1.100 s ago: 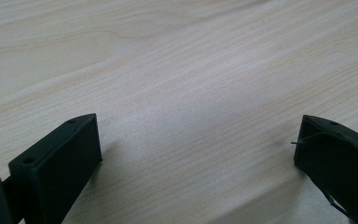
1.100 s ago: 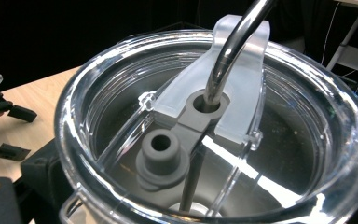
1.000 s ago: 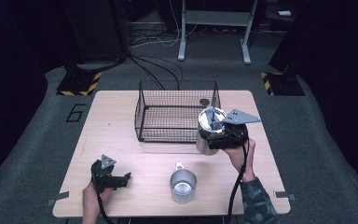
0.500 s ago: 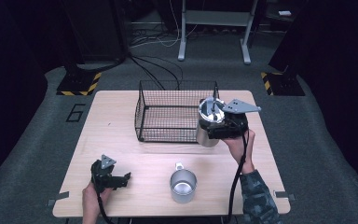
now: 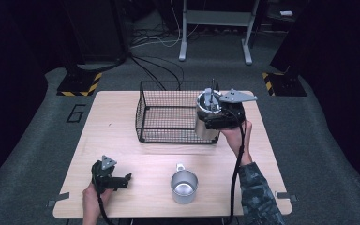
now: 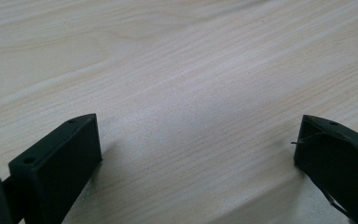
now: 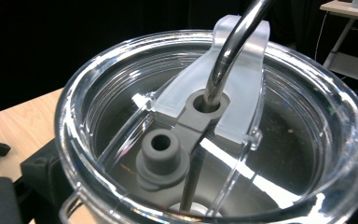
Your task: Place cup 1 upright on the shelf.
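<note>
A steel tumbler with a clear lid and a bent metal straw is upright at the right end of the black wire basket. My right gripper is shut on its side just below the lid. One black finger shows beside the lid's rim. I cannot tell whether the tumbler is inside the basket or in front of it. My left gripper rests on the table's front left, open, with bare wood between its fingers.
A steel mug with a small handle stands open-side up at the front centre of the wooden table. The basket sits at the back middle. Cables and a metal stand lie on the dark floor beyond the table.
My right gripper has carried the tumbler a little left and farther back, up against the basket's right end. The left gripper has stayed still.
</note>
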Tool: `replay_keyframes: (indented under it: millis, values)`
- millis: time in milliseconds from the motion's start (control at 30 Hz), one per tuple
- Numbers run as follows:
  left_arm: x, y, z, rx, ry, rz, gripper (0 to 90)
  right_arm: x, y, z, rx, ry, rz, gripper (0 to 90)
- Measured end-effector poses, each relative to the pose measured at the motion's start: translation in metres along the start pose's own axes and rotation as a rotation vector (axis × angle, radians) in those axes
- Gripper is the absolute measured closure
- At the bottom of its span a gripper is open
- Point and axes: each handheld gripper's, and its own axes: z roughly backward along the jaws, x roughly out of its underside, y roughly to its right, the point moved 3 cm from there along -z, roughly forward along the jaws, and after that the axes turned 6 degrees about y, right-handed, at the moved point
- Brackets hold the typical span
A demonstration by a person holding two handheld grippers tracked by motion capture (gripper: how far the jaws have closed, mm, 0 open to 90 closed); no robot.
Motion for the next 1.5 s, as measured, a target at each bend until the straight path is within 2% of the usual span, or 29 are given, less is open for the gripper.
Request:
replay_keyframes:
  millis: [233, 400, 767, 1133, 1233, 1500]
  values:
    - [0.0, 0.0, 0.0, 0.002, -0.001, -0.003, 0.5, -0.005, 0.005, -0.008, 0.007, 0.0, 0.003, 3.6]
    - [0.0, 0.0, 0.0, 0.0, 0.001, 0.001, 0.5, -0.009, 0.011, -0.016, 0.018, 0.002, -0.018, 3.6]
    - [0.0, 0.0, 0.0, 0.001, -0.001, -0.001, 0.5, -0.012, 0.022, -0.033, 0.041, -0.001, -0.024, 3.6]
    - [0.0, 0.0, 0.0, -0.001, 0.004, -0.002, 0.5, -0.007, 0.028, -0.052, 0.076, -0.015, -0.028, 3.6]
    - [0.0, 0.001, -0.001, 0.001, 0.005, 0.008, 0.5, -0.004, 0.031, -0.058, 0.082, -0.019, -0.044, 3.5]
    - [0.0, 0.0, 0.0, 0.003, -0.002, -0.004, 0.5, 0.006, 0.037, -0.072, 0.099, -0.045, -0.063, 3.5]
